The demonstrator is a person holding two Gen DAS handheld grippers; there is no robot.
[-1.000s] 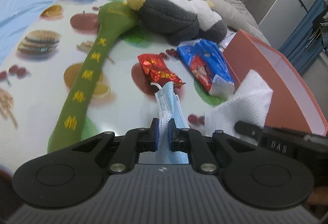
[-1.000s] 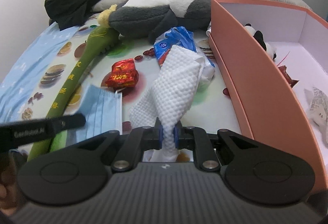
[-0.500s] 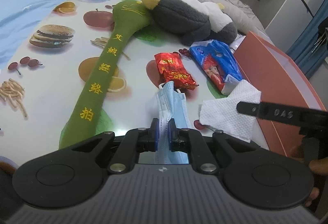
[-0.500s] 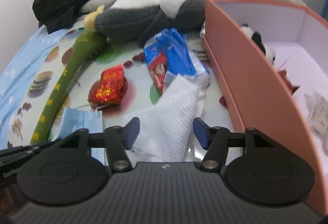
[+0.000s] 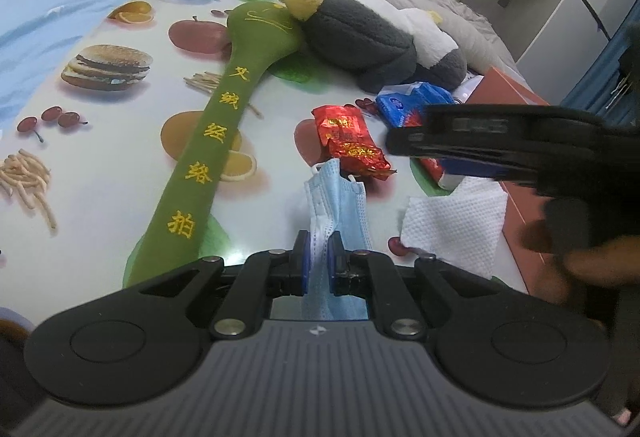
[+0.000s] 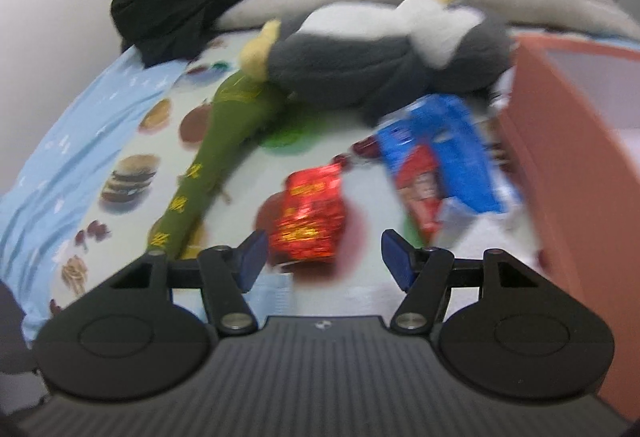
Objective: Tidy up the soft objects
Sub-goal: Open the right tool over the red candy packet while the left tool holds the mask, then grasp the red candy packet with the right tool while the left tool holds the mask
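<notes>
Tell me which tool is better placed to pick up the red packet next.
Right. The right tool is open and empty, with the red packet just ahead between its fingers. The left tool is shut on the mask.

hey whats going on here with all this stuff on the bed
A person is sorting soft things with two handheld grippers. The left gripper is shut on a blue face mask. The right gripper is open and empty, pointed at a red foil packet. A white tissue lies loose beside the orange box.
</notes>
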